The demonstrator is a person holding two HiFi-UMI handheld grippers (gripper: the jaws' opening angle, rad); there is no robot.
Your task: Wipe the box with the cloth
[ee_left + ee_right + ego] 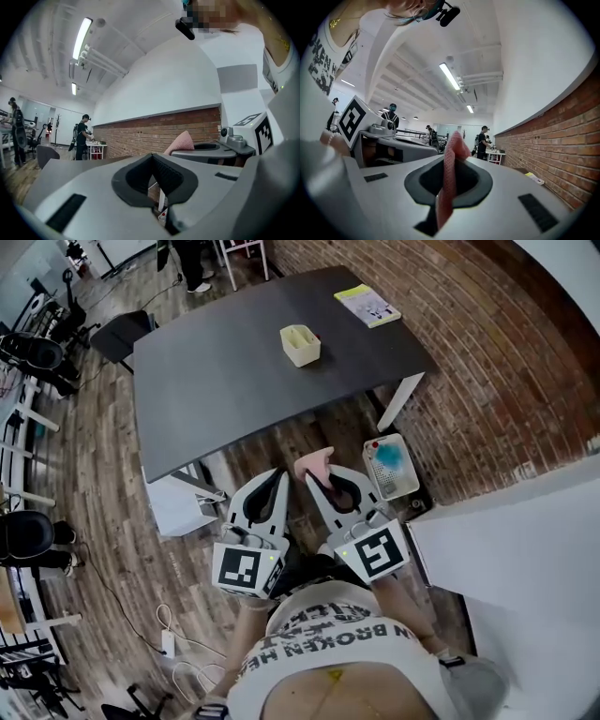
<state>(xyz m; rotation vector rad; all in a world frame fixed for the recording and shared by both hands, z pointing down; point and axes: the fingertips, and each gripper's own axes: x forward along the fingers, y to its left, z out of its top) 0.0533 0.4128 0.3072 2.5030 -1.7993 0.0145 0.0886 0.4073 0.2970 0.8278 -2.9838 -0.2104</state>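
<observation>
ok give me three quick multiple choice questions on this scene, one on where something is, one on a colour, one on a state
1. Where is the box?
A. on the floor
B. on the dark table
C. between a pair of jaws

2. What colour is the cloth?
A. blue
B. pink
C. green

3. What state is the right gripper in?
A. open and empty
B. shut on the cloth
C. shut on the box

Answers:
1 B, since the head view shows the box standing on the table top.
2 B, since the cloth is pink in both the head view and the right gripper view.
3 B, since the right gripper view shows the jaws closed, with the cloth pinched between them and sticking up past the tips.
</observation>
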